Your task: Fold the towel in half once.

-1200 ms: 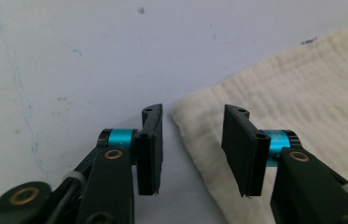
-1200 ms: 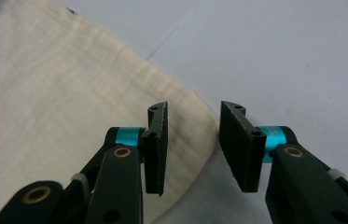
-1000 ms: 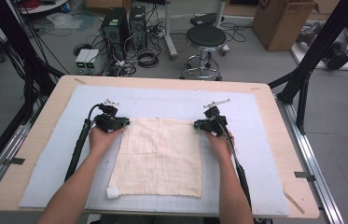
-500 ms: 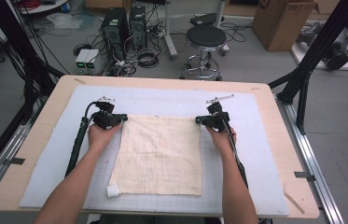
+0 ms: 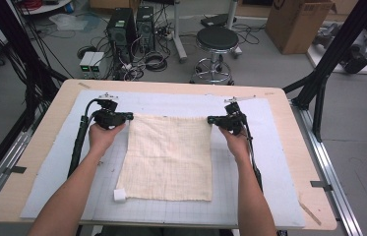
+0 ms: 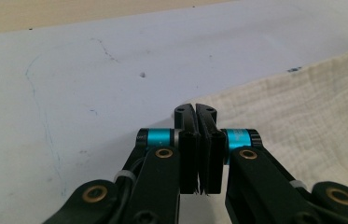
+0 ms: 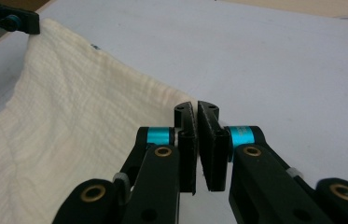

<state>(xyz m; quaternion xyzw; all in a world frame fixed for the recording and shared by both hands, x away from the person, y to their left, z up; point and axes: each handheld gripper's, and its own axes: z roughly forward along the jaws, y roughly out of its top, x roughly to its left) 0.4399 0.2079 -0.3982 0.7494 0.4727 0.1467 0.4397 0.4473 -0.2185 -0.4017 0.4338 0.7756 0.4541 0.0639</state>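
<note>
A: What has changed since a second ago?

B: Not a great deal. Both hands have come up a little, and the far edge of the cream muslin cloth (image 5: 168,157) has come up with them. In the high view that edge now runs taut and straight between the two grippers, where earlier it lay flatter on the pale blue mat (image 5: 279,167).

A: And the jaws?

B: The left gripper (image 6: 195,109) has its jaws pressed together on the far left corner of the cloth, and the fabric runs off from the tips to the right in its own view. The right gripper (image 7: 196,108) is pinched on the far right corner in the same way, with only a thin slit at the tips. Over the last second both pairs closed the last little bit onto the fabric.

A: Where does the rest of the cloth lie?

B: Spread on the mat in the middle of the counter (image 5: 38,162), its near edge towards the person. A small white block (image 5: 120,195) sits at the near left corner of the cloth, as before.
</note>
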